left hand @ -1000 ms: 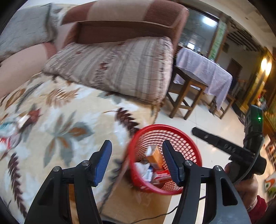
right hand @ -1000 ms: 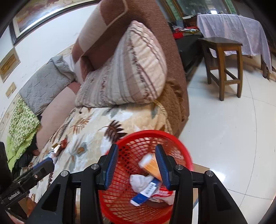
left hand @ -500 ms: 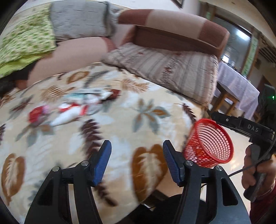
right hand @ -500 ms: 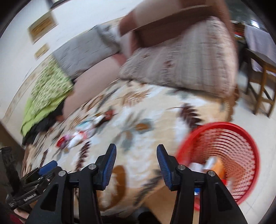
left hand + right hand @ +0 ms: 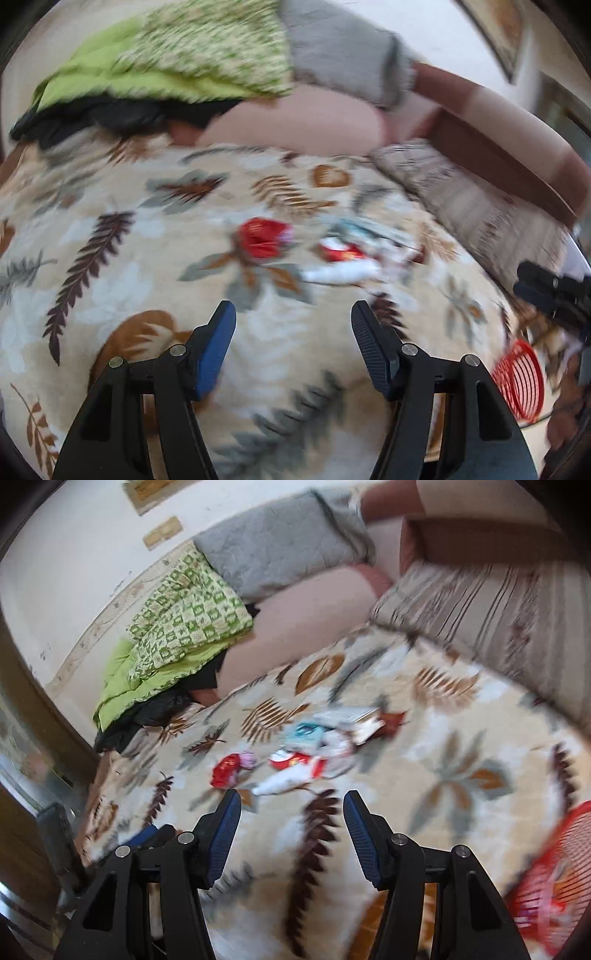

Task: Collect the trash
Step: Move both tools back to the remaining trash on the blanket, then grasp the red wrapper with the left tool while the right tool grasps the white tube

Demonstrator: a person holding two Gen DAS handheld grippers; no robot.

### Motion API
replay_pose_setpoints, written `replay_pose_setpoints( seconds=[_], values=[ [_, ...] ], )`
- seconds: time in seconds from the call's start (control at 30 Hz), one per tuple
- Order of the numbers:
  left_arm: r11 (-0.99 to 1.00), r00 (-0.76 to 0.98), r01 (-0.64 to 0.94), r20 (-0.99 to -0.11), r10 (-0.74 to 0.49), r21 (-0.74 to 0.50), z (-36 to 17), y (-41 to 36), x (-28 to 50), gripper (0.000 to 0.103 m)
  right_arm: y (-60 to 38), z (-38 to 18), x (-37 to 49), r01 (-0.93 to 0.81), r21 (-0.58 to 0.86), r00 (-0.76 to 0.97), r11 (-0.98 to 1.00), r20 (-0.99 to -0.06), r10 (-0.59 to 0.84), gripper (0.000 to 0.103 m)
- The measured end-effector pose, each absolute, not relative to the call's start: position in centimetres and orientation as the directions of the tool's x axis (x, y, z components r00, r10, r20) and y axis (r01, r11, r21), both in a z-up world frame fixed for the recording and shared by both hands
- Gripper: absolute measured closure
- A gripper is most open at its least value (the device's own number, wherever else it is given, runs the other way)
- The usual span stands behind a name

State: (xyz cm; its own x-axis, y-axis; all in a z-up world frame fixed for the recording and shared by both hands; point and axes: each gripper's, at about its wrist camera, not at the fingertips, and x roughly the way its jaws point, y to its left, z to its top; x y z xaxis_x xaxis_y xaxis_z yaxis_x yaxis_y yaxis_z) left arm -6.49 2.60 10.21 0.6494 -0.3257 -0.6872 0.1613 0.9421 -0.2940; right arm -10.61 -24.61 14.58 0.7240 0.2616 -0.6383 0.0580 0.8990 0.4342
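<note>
Several pieces of trash lie in a cluster on the leaf-patterned blanket (image 5: 110, 280): a crumpled red wrapper (image 5: 260, 238) (image 5: 226, 771), a red-and-white packet (image 5: 341, 253) (image 5: 295, 761), a white wrapper (image 5: 338, 274) (image 5: 282, 781), a teal packet (image 5: 306, 734) and a small box (image 5: 360, 720). My left gripper (image 5: 293, 336) hangs open above the blanket, short of the trash, empty. My right gripper (image 5: 291, 825) is open too, just before the white wrapper, holding nothing. The red mesh basket (image 5: 521, 382) (image 5: 554, 878) stands at the right edge of both views.
A green quilt (image 5: 177, 627) and a grey pillow (image 5: 280, 542) rest along the sofa back. A striped cushion (image 5: 498, 609) lies at the right against the brown armrest (image 5: 498, 140). The right gripper's body (image 5: 554, 291) shows at the left view's right edge.
Both grippers have swung left, away from the red basket and over the blanket toward the trash cluster. The basket has slid to the right edge. Both stay open.
</note>
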Motion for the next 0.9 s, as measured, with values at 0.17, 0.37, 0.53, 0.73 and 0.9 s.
replay_pose_setpoints(
  seconds=[0.17, 0.37, 0.53, 0.73, 0.9],
  values=[
    [0.951, 0.625, 0.096, -0.726, -0.286, -0.292, 8.4, 3.2, -1.0, 0.039, -22.5, 10.4, -4.1, 0.130, 0.519, 0.664, 0.845, -0.679, 0.314, 0.041],
    [0.974, 0.569, 0.137, -0.791, -0.225, -0.178, 5.7, -0.3, 5.3, 0.039, -22.2, 6.9, -2.2, 0.129, 0.514, 0.666, 0.848, -0.679, 0.310, 0.041],
    [0.987, 0.542, 0.086, -0.825, -0.160, -0.135, 2.6, -0.8, 8.8, 0.065, -23.8, 4.9, -1.5, 0.155, 0.589, 0.640, 0.793, -0.672, 0.373, 0.041],
    [0.985, 0.606, 0.030, -0.781, -0.152, -0.168, 3.7, 0.4, 6.4, 0.067, -23.8, 3.7, 1.3, 0.169, 0.614, 0.642, 0.771, -0.662, 0.387, 0.043],
    [0.980, 0.631, -0.038, -0.765, -0.127, -0.194, 4.9, 1.5, 2.9, 0.067, -22.3, 3.0, 4.5, 0.120, 0.555, 0.648, 0.823, -0.672, 0.359, 0.062]
  ],
)
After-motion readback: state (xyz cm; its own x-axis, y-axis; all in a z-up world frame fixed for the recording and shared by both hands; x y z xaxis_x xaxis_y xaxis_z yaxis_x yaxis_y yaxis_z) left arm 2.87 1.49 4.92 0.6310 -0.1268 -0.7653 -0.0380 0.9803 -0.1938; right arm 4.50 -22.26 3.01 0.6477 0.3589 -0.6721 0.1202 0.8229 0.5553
